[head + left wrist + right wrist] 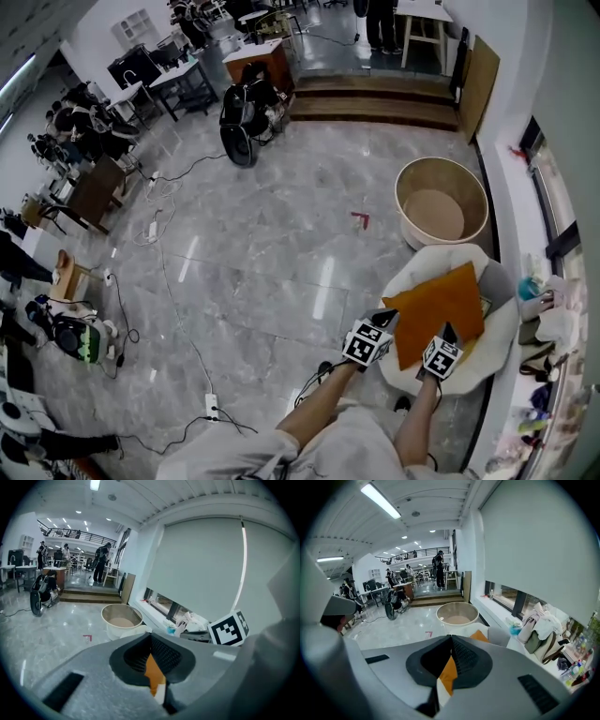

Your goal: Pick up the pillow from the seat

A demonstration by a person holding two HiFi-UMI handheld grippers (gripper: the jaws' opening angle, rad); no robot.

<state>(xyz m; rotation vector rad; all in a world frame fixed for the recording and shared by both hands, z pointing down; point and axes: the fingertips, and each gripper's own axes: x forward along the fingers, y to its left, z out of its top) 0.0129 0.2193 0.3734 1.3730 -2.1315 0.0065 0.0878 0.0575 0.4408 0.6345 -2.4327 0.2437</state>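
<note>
The left tool point(387, 321) and right tool point(447, 332) each pinch the orange pillow's point(441, 302) near edge on the white seat point(500, 349).

Bright ceiling strips point(380, 501); glare streaks on floor point(323, 286); fisheye corners dark.

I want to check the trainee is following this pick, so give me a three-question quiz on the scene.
1. True or false: the left gripper and the right gripper are both clamped on the orange pillow.
2. What stands on the floor beyond the white seat? A: a round tub; B: a ladder; C: a red bucket.
3. Which gripper is nearer the window sill?
Key: 1 true; 2 A; 3 the right gripper.
</note>
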